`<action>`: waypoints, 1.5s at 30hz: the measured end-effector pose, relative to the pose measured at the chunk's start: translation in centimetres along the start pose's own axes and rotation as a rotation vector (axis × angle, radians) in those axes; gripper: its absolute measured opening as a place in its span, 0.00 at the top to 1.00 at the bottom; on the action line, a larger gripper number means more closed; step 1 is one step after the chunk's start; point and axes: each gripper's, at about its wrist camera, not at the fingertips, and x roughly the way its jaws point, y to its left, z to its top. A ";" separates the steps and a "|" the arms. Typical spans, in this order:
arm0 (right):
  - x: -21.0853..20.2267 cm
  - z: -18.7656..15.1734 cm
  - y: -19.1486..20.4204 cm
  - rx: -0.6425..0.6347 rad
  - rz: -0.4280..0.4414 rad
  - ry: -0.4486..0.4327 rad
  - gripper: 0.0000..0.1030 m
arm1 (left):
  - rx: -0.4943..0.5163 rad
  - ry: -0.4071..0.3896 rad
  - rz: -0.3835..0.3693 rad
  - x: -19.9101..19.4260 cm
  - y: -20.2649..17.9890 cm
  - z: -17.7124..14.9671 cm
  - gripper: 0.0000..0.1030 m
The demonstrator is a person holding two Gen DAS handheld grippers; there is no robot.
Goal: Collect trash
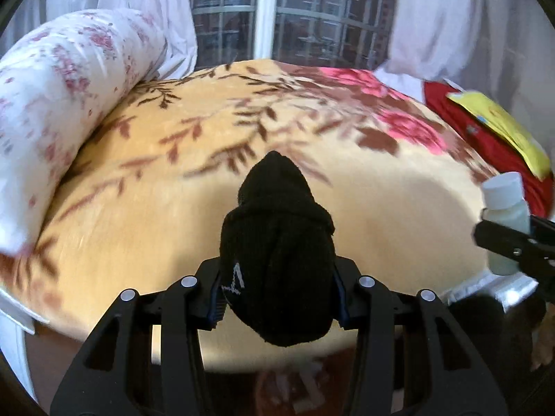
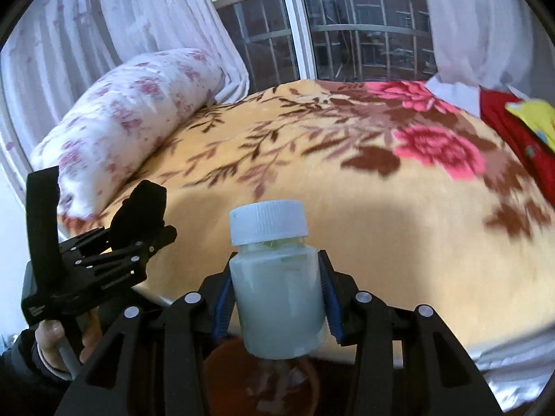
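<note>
My left gripper (image 1: pixel 277 294) is shut on a black sock (image 1: pixel 277 249), rolled into a bundle that sticks up between the fingers, held above the near edge of the bed. It also shows in the right wrist view (image 2: pixel 138 235) at the left, with the sock (image 2: pixel 145 204) in it. My right gripper (image 2: pixel 277 298) is shut on a small pale plastic bottle (image 2: pixel 277 294) with a white ribbed cap, held upright. That bottle (image 1: pixel 506 222) and the right gripper (image 1: pixel 510 242) show at the right edge of the left wrist view.
A bed with a yellow floral blanket (image 1: pixel 242 121) fills both views. A floral rolled pillow (image 1: pixel 62 97) lies at its left. A red cloth (image 1: pixel 485 138) with a yellow item (image 1: pixel 503 124) lies at the right. Curtains and a window (image 2: pixel 347 34) stand behind.
</note>
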 end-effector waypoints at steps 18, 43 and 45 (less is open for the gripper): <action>5.5 -13.9 0.3 0.131 0.020 0.292 0.58 | 0.048 0.334 0.000 5.4 -1.6 -13.4 0.56; 6.2 -14.5 0.2 0.150 -0.027 0.317 0.27 | 0.039 0.373 0.028 6.6 -1.9 -13.7 0.26; 5.9 -14.5 -0.1 0.166 -0.037 0.308 0.24 | 0.030 0.371 0.027 6.4 -1.5 -13.6 0.26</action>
